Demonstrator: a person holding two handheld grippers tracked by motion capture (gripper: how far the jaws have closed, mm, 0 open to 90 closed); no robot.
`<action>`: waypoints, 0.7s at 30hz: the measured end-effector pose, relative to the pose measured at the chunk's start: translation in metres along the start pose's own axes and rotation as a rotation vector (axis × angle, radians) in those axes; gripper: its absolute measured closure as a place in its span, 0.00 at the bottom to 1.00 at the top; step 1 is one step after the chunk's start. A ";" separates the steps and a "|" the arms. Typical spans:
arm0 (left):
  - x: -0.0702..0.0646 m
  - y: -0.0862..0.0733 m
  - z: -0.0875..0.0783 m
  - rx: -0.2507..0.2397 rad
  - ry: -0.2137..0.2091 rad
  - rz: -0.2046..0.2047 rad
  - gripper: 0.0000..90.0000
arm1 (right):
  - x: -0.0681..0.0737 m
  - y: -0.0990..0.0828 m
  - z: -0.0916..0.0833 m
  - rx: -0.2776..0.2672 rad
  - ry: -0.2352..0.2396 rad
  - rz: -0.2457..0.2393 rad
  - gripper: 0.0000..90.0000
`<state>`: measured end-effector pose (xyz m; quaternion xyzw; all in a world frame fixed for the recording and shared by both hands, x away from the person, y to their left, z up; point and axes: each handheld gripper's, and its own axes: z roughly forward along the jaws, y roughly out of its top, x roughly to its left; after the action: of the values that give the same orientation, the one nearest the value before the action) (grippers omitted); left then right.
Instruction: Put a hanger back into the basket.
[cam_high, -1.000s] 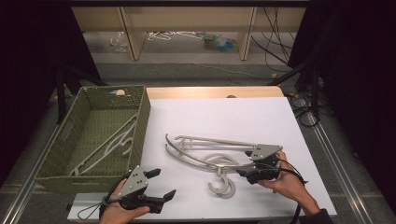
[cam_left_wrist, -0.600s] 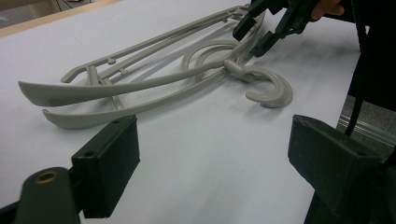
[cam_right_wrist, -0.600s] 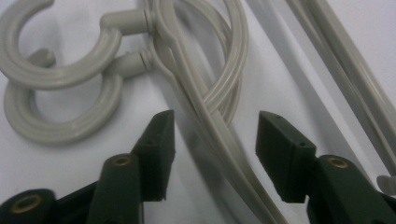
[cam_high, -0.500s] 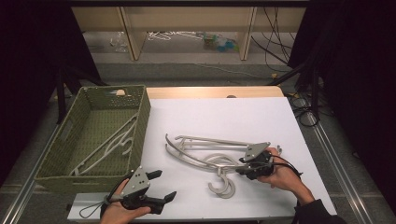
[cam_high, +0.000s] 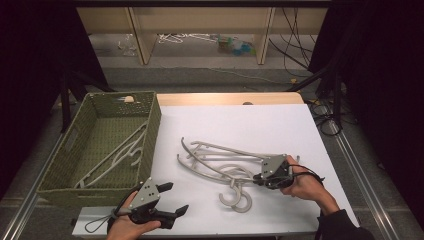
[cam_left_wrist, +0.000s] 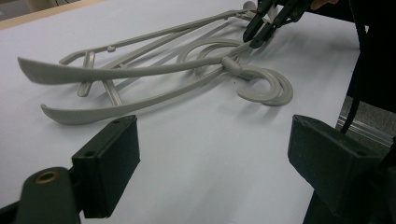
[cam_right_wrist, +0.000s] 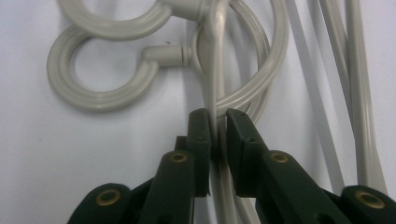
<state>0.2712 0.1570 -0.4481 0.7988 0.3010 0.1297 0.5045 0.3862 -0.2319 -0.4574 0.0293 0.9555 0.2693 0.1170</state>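
Since earlier frame: right gripper (cam_high: 256, 178) jaws have just been closing, now clamped on arm of top hanger (cam_right_wrist: 214, 56); hands barely shifted. Left: woven basket (cam_high: 150, 127) holding one hanger (cam_high: 117, 157). Near left: left gripper (cam_high: 175, 200) spread wide, nothing between jaws, resting on white table (cam_high: 240, 125). Centre-right: hanger pile (cam_high: 220, 162), hooks pointing near.

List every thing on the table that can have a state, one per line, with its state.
Right gripper: shut on the top hanger's arm, near its hook; its jaws have just been closing.
Left gripper: open, nothing between the jaws.
Top hanger: lying on the table, gripped.
Second hanger: flat beneath it, untouched.
Basket: upright, open-topped.
Hangers in basket: lying flat inside.
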 end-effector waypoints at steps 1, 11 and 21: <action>0.000 0.000 0.000 0.001 0.000 0.003 0.19 | 0.000 0.000 0.000 0.000 0.002 0.002 0.90; 0.000 0.000 0.000 0.004 -0.001 0.007 0.19 | -0.001 -0.004 0.004 0.065 -0.021 0.033 0.82; 0.001 0.000 0.000 0.005 -0.001 0.009 0.19 | -0.001 -0.001 -0.001 0.089 0.017 -0.085 0.89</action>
<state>0.2719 0.1576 -0.4484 0.8013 0.2975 0.1309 0.5023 0.3872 -0.2333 -0.4570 -0.0085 0.9678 0.2216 0.1190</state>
